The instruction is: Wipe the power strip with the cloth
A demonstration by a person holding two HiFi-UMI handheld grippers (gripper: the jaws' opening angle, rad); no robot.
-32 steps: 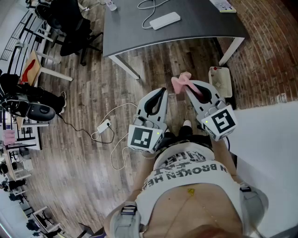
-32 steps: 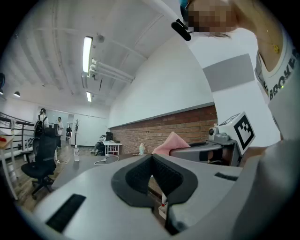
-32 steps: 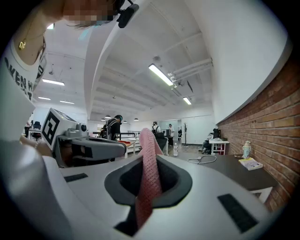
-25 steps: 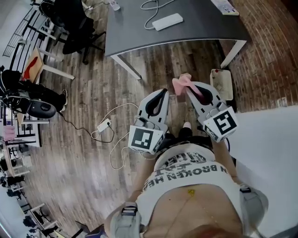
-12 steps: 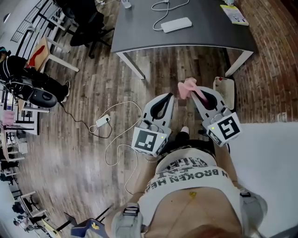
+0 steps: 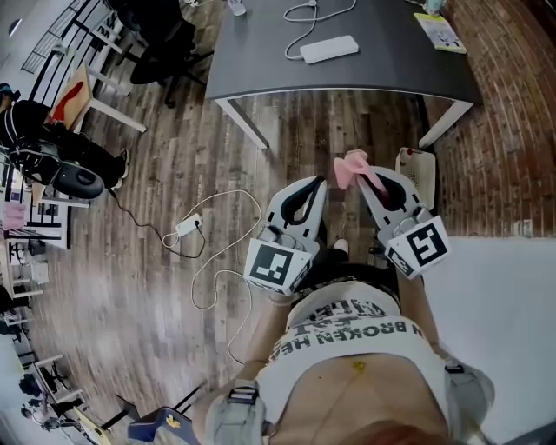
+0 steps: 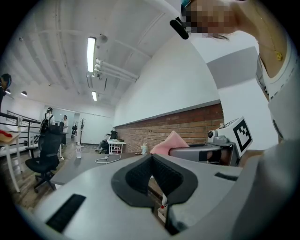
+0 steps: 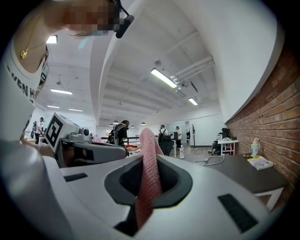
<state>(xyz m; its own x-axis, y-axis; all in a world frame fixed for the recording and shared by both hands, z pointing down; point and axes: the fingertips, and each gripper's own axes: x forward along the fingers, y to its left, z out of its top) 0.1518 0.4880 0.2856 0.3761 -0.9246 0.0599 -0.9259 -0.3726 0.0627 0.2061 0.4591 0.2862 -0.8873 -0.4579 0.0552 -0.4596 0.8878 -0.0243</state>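
The white power strip [image 6: 328,49] lies on the dark grey table [image 6: 382,65], its white cable [image 6: 306,19] looping behind it. I stand on the wooden floor a step short of the table, both grippers held level in front of me. My right gripper [image 6: 357,170] is shut on a pink cloth [image 6: 350,166], which sticks up between its jaws [image 8: 148,171]. My left gripper [image 6: 318,181] is shut with nothing in it, its dark pads meeting in the left gripper view [image 7: 151,155]. The cloth [image 7: 168,143] shows beside it there.
A small white plug block [image 6: 188,228] with a long white cord lies on the floor to the left. A white slatted box [image 6: 416,166] stands by the table's right leg. A black office chair [image 6: 161,43] is left of the table. A booklet [image 6: 440,30] lies at the table's right end.
The table and floor have slid lower and rightward in the head view. Both grippers keep the same pose, and the pink cloth stays in the right one.
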